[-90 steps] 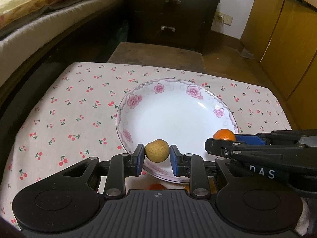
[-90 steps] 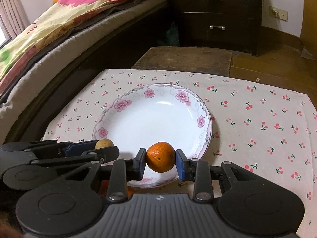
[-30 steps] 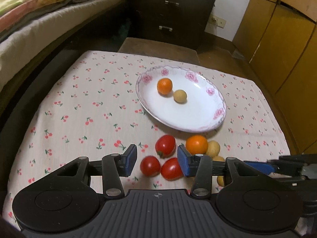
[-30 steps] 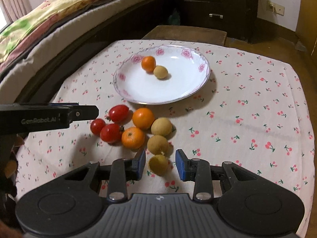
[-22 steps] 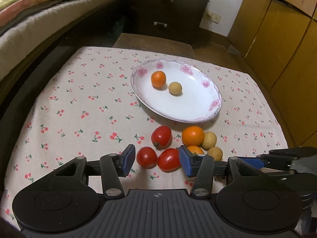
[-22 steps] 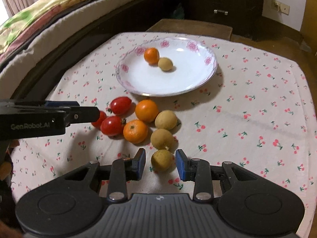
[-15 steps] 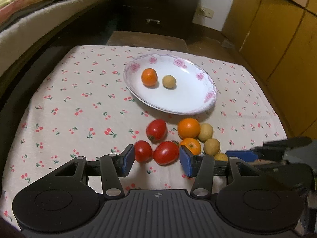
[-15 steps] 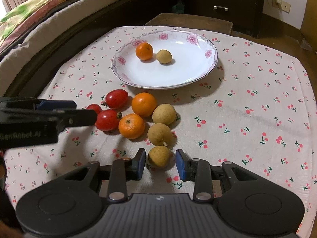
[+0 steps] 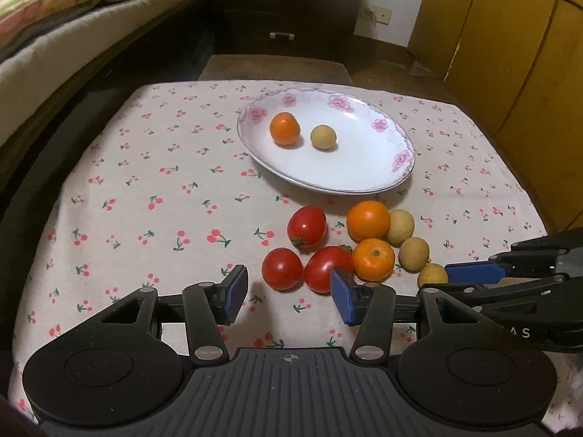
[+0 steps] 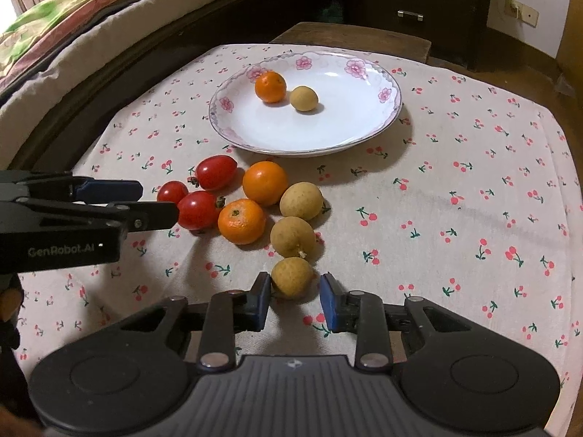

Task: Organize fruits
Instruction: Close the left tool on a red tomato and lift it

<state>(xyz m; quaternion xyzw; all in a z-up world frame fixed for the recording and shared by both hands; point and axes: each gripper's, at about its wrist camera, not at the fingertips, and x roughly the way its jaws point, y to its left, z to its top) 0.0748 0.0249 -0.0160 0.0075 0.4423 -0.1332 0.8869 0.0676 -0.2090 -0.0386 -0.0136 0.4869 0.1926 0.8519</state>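
Right gripper [image 10: 296, 300] apart astride nearest longan [image 10: 292, 277], left gripper [image 9: 288, 295] apart short of tomatoes [image 9: 282, 268], probably pre-grasp for plate [image 10: 368, 138].

Dim warm indoor light, soft shadows, sharp centre, fisheye-bent dark edges.
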